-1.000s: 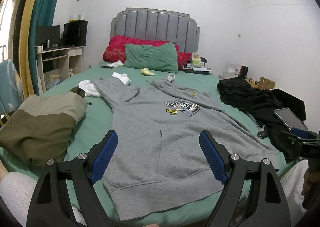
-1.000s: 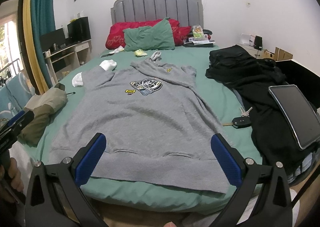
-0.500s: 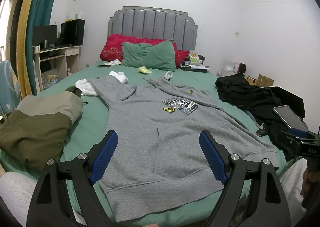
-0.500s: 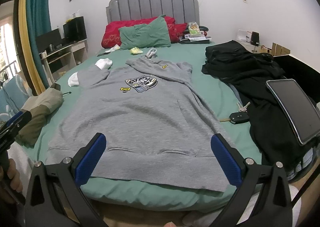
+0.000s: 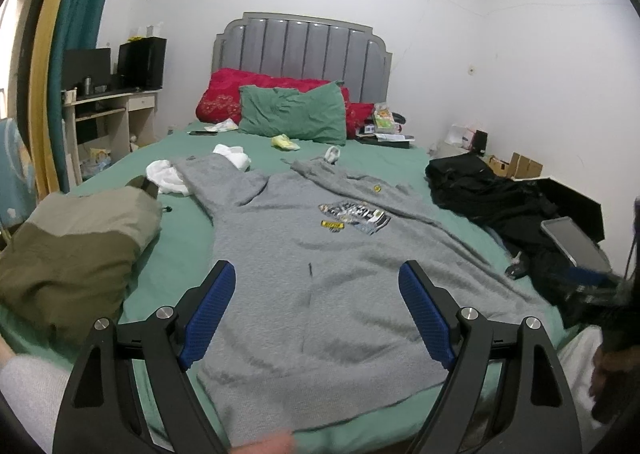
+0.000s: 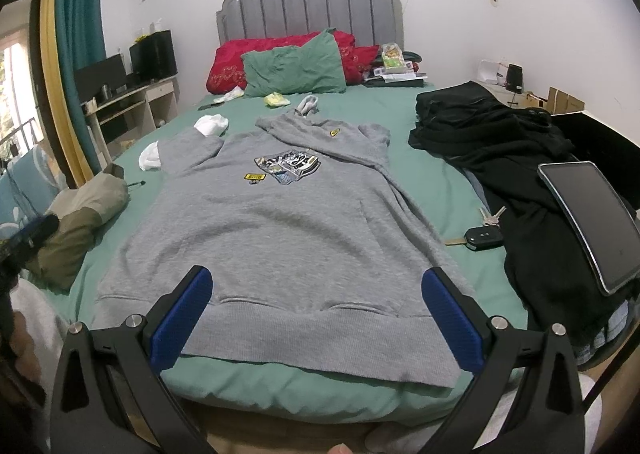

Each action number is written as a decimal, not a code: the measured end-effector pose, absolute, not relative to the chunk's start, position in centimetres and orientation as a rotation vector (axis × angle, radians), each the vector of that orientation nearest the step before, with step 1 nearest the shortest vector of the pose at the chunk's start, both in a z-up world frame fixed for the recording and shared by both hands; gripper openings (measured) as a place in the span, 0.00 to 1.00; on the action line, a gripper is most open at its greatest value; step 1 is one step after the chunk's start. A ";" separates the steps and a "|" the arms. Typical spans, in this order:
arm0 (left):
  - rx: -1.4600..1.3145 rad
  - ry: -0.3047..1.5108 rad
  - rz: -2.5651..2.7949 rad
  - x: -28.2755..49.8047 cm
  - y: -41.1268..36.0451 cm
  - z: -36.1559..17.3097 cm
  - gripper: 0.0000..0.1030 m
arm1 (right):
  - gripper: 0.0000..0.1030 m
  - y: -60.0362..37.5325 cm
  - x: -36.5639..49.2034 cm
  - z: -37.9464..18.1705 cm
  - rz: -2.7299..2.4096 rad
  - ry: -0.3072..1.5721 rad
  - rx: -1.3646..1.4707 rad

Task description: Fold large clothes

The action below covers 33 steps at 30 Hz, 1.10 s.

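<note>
A grey hoodie [image 5: 320, 274] with a printed chest patch lies flat, front up, on the green bed, hem toward me; it also shows in the right wrist view [image 6: 272, 230]. Its left sleeve runs toward white cuffs [image 5: 168, 175]. My left gripper [image 5: 316, 314] is open and empty, held above the hem. My right gripper [image 6: 316, 318] is open and empty, above the hem near the bed's front edge. The left gripper's tip shows at the left of the right wrist view [image 6: 28, 234].
An olive jacket [image 5: 76, 246] lies at the left bed edge. Black clothes [image 6: 500, 133], a tablet [image 6: 592, 213] and car keys [image 6: 484, 234] lie at the right. Pillows [image 5: 292, 117] are at the headboard. A desk [image 5: 108, 113] stands at the far left.
Both grippers have drifted slightly; the hoodie sits a little lower and nearer in both views. Both grippers stay open and empty. The hoodie has not moved.
</note>
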<state>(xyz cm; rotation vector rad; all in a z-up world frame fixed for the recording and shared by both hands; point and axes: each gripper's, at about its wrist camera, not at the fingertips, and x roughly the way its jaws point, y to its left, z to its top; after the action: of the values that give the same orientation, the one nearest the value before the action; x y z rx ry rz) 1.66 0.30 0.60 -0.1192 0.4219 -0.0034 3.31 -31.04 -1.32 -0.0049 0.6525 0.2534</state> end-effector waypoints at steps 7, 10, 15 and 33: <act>-0.034 0.453 -0.057 11.8 1.5 2.9 0.84 | 0.99 -30.7 11.4 -1.0 0.245 0.675 -0.007; -0.057 0.465 -0.042 17.5 3.0 2.9 0.84 | 0.99 -29.9 17.9 -0.6 0.256 0.683 -0.001; -0.096 0.544 0.009 27.3 7.3 0.1 0.83 | 0.81 -26.0 29.5 -2.0 0.314 0.748 -0.054; -0.284 0.728 0.207 35.1 22.6 -4.6 0.80 | 0.57 -2.8 59.1 -13.3 0.316 0.948 -0.200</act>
<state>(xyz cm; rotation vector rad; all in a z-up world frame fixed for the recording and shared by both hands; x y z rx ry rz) 35.10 22.60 -4.57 -0.2839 0.7281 0.2066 59.09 -2.82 -13.29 -0.1999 0.9484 0.3161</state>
